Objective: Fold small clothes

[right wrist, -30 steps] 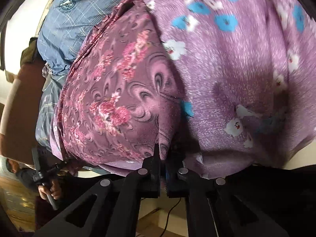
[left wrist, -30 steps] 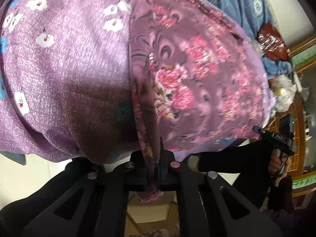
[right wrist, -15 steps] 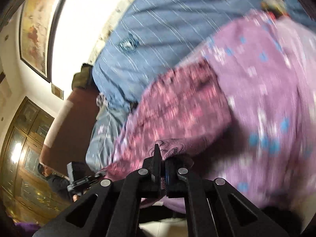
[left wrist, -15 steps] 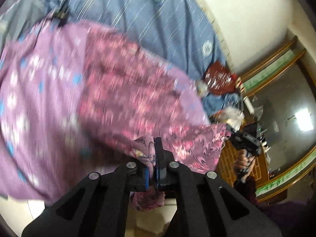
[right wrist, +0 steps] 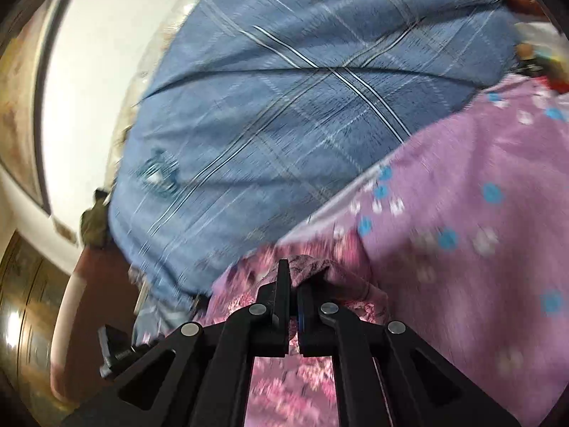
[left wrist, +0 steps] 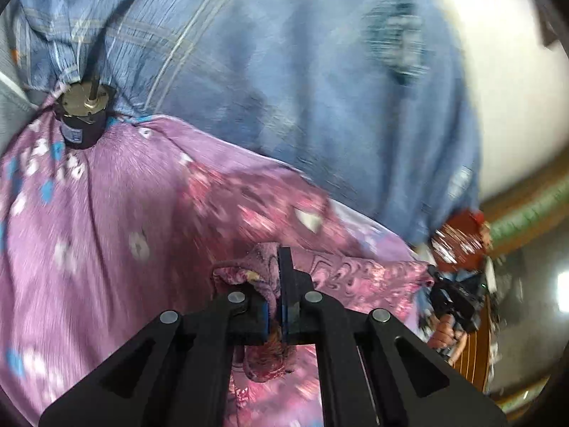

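Observation:
The garment is a pink-and-maroon floral cloth [left wrist: 355, 277], seen also in the right wrist view [right wrist: 284, 391]. My left gripper [left wrist: 275, 277] is shut on one bunched edge of it. My right gripper [right wrist: 291, 284] is shut on another bunched edge. The cloth hangs stretched between the two grippers, lifted over a lilac sheet with white and blue flowers [left wrist: 106, 235], which also shows in the right wrist view [right wrist: 462, 213]. Both views are motion-blurred.
A blue plaid bedspread [right wrist: 284, 114] lies beyond the lilac sheet. A small dark cylindrical object [left wrist: 83, 117] sits on the sheet's far left corner. A red packet [left wrist: 458, 242] and wooden furniture [right wrist: 25, 313] stand at the sides.
Both grippers have lifted and swung forward over the bed with the floral cloth still held. The cloth no longer lies flat; the blue bedspread now fills the upper views.

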The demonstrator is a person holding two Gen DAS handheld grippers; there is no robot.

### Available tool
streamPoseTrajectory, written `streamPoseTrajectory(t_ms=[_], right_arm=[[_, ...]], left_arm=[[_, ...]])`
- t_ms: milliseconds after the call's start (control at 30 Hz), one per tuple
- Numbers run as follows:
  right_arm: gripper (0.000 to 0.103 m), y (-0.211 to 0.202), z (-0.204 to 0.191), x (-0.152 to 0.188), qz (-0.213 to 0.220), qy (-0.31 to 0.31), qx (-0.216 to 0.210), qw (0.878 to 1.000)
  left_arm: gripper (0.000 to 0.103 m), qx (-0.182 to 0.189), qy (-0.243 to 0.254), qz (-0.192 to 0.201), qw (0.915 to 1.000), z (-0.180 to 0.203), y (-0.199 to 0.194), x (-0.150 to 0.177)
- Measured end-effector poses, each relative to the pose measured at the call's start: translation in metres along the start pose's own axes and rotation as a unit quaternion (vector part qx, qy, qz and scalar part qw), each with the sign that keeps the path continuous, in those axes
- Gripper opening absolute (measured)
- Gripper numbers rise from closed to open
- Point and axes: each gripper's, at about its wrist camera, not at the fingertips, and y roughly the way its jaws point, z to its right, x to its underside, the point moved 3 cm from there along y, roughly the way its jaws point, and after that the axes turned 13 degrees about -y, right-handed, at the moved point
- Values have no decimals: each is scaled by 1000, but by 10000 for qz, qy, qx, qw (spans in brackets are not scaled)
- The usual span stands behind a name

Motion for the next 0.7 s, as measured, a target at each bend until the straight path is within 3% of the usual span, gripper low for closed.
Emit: streamPoseTrajectory(t_ms=[67,133,167,200,267,367,433,500,533,600,700], right_arm=[[3,38,15,-13,-89,137,48,9999],[10,73,30,-18,-228,255,172,9993],[17,85,39,-17,-315,334,306,9985],[34,96,48,-16,-387,457,387,9975],[44,105,69,-15,-294,830,310,9956],[44,85,77,-13,67,827,251,9962],[44,63,63,-11,156,420,287,9986],[44,47,42,-6,88,-22,269,9996],[44,40,28,-2,-18,-250,243,9994],[44,40,0,13,-377,-630,152,9972],[38,66,-50,43,-1080,-1242,-52,9863]], left_arm=[[2,-185,-240,-39,9995,-16,24,-16],[3,-294,-530,-96,9981,-35,43,-25],[3,-264,-735,-127,9969,-47,51,-29],[3,-154,-831,-181,9963,-51,55,-32],[5,77,-1027,-202,9945,-59,53,-37],[13,421,-960,269,9941,-53,23,-36],[51,415,-729,888,9925,-42,-10,-32],[63,457,-757,1787,9799,-35,-54,-16],[65,448,-745,1955,9768,-33,-64,-7],[65,41,-567,1912,9799,-20,-73,29],[65,-374,-714,1671,9826,-19,-59,88]])
